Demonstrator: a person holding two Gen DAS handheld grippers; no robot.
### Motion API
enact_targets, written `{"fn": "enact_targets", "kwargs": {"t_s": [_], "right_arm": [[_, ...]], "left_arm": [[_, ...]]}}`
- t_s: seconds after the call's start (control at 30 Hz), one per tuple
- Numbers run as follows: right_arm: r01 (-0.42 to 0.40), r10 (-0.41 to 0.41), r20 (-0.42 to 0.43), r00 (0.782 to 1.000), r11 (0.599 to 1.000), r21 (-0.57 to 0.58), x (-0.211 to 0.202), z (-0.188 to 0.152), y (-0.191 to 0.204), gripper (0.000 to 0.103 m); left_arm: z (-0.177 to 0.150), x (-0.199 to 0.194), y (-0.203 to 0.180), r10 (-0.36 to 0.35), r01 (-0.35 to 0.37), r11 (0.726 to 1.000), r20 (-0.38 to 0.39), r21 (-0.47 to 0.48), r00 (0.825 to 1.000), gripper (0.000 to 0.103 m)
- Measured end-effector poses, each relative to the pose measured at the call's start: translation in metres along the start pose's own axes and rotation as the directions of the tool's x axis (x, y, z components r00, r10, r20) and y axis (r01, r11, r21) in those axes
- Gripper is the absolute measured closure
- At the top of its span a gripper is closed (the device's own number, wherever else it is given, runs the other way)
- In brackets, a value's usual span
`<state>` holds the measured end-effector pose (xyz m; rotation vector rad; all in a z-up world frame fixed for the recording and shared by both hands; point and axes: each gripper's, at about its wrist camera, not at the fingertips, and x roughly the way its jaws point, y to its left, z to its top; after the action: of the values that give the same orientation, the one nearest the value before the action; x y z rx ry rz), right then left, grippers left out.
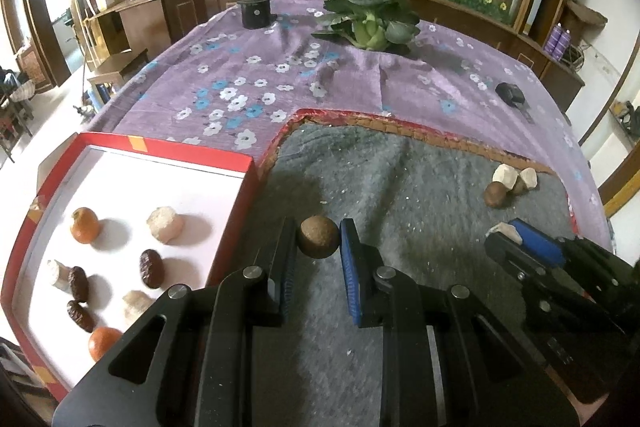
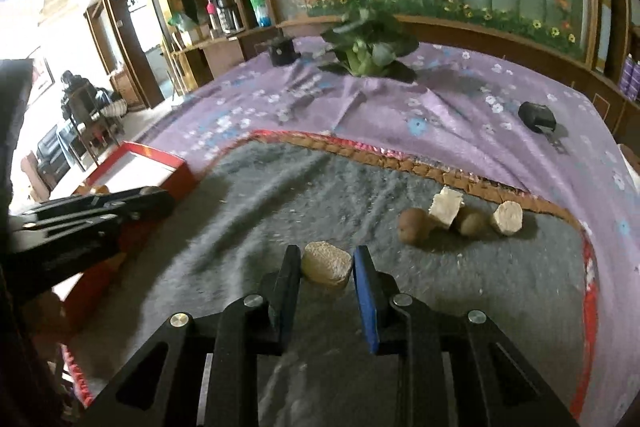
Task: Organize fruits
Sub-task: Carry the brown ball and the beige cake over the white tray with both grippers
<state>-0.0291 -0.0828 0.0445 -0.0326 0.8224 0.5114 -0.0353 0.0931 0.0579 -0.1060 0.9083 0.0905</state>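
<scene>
A round brown fruit [image 1: 318, 237] is gripped by the left tool [image 1: 319, 247] beside the red tray [image 1: 192, 155]; a pale cut piece [image 2: 327, 263] is gripped by the right tool [image 2: 327, 269].

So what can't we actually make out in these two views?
- Tray: its near corner is hidden by the left gripper, which half covers an orange; the frame edge crops its left side.
- Tray contents, right wrist view: blocked by the left gripper's body.
- Right gripper: whether its pads press the pale chunk is unclear.
- Black object: too small to identify.
</scene>
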Motion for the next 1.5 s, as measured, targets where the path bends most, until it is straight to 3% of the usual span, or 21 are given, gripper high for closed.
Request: {"fn": "enact_targets", "kwargs": {"t_s": [0.4, 1.1, 1.5], "right_arm": [[-0.065, 0.065, 0.004, 0.998, 0.997, -0.037, -0.009, -0.002, 0.054, 0.077], [-0.180, 0.177, -0.032, 0.984, 0.962, -0.205, 0.016, 0.020, 0.164, 0.077], [-0.195, 0.177, -0.092, 0.980, 0.945, -0.261, 0.062, 0.037, 0.197, 0.077]], "left_arm": [[-0.014, -0.027, 0.031, 0.042, -0.040, 0.999, 0.036, -0.032, 0.999, 0.083], [-0.031, -0.049, 0.139, 0.131, -0.122, 0.974, 0.035, -0.193, 0.991, 0.082], [-0.031, -0.031, 0.161, 0.086, -0.084, 0.968, -0.004, -0.235, 0.996, 0.082]]}}
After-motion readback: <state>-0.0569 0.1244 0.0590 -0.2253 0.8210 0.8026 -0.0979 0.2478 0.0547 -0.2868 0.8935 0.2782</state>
